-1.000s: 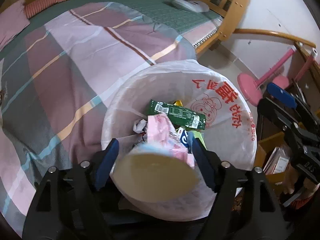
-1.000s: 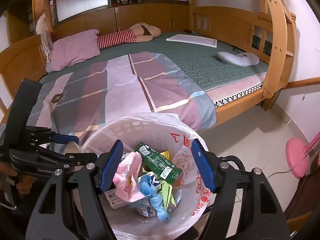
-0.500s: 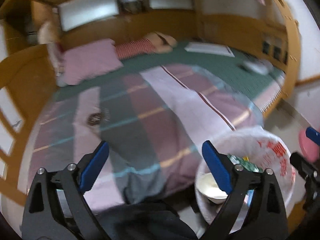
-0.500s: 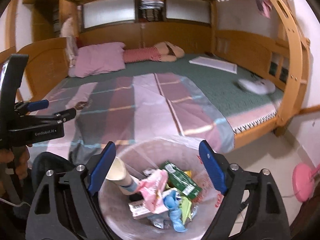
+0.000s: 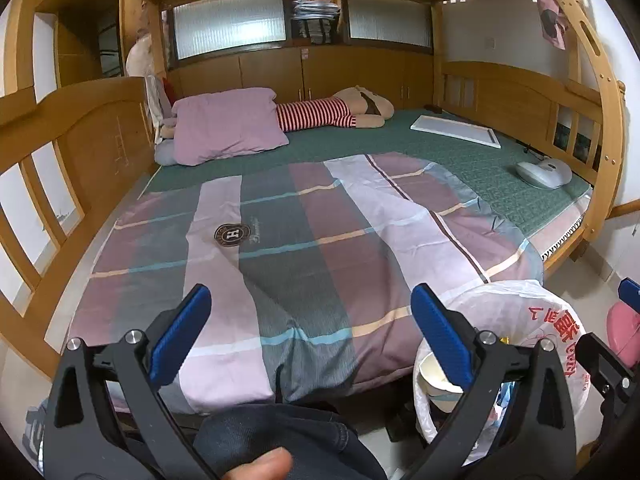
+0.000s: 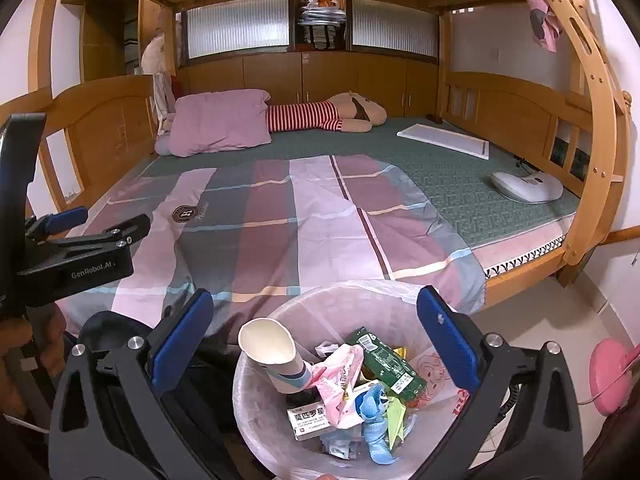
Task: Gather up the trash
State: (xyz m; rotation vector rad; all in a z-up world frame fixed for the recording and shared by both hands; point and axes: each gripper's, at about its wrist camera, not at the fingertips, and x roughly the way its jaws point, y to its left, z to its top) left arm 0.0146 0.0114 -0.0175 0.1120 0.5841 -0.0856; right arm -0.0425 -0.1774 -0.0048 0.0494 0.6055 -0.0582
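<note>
At lower centre of the right view, the white paper cup [image 6: 269, 347] now lies in the plastic-lined waste bin [image 6: 256, 396], released; the left gripper [image 5: 316, 340] has lifted away wide open and empty, and the right gripper [image 6: 316, 340] hovers agape, empty too.

cup [image 6: 272, 354] in bin [image 6: 256, 408], bin before bed [image 6: 360, 184]

Left gripper [image 5: 310, 336] jaws spread over quilt [image 5: 320, 248]; bin [image 5: 532, 304] right.
</note>
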